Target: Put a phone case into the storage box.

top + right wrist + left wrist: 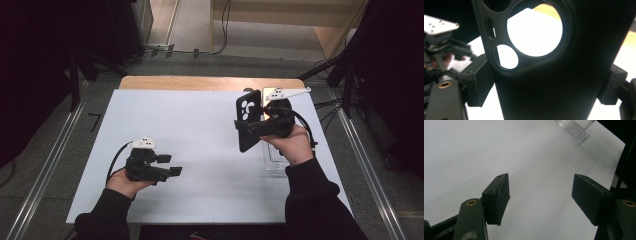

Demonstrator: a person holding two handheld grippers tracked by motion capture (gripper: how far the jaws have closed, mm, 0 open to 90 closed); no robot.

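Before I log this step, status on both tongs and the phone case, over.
Right tongs shut on black phone case, held off the table. Left tongs open, empty, over the white table. Clear tray beneath right hand; nothing blocking.
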